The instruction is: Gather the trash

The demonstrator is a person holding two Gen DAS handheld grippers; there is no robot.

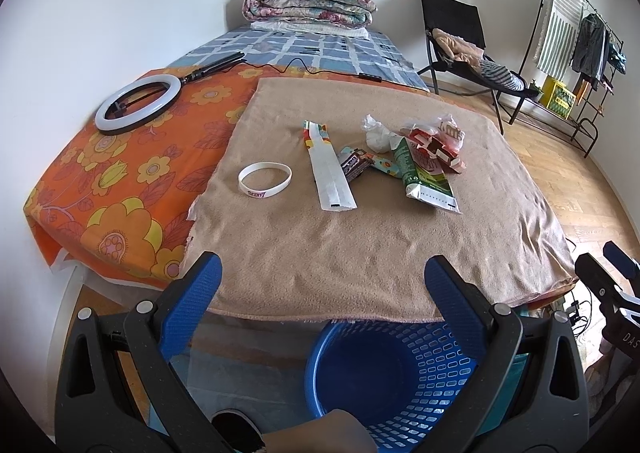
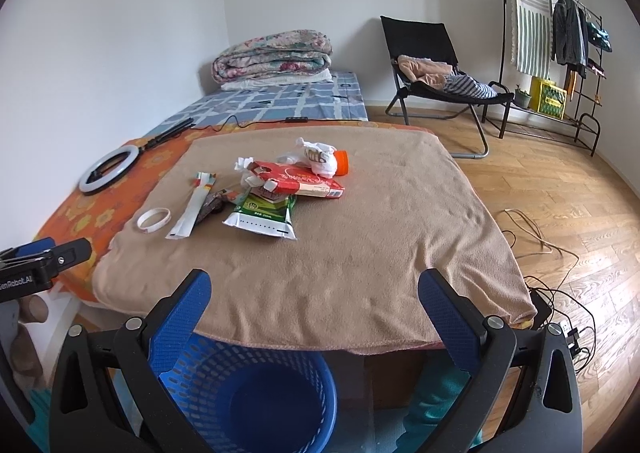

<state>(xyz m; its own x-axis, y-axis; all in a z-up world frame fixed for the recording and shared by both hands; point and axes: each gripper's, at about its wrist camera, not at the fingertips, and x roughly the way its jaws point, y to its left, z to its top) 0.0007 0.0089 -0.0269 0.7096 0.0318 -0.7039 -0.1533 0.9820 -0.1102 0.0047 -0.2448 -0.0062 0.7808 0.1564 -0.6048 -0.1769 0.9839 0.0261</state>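
Trash lies on a tan blanket (image 1: 340, 237) over the bed: a green carton (image 1: 424, 177) (image 2: 266, 213), a red box (image 1: 436, 149) (image 2: 300, 177), crumpled white tissue (image 1: 378, 135) (image 2: 320, 157), a long white wrapper (image 1: 332, 177) (image 2: 190, 213) and a dark wrapper (image 1: 354, 165). A blue mesh basket (image 1: 400, 373) (image 2: 256, 393) stands on the floor below the bed's near edge. My left gripper (image 1: 320, 285) is open and empty over the near edge. My right gripper (image 2: 316, 301) is open and empty too, to the right of the left one.
A white wristband (image 1: 265, 179) (image 2: 154, 219) lies on the blanket's left. A ring light (image 1: 138, 103) and its cable rest on the orange sheet. A folded quilt (image 1: 310, 3), a black chair (image 2: 436, 77), a clothes rack (image 2: 560, 45) and floor cables (image 2: 552, 273) surround the bed.
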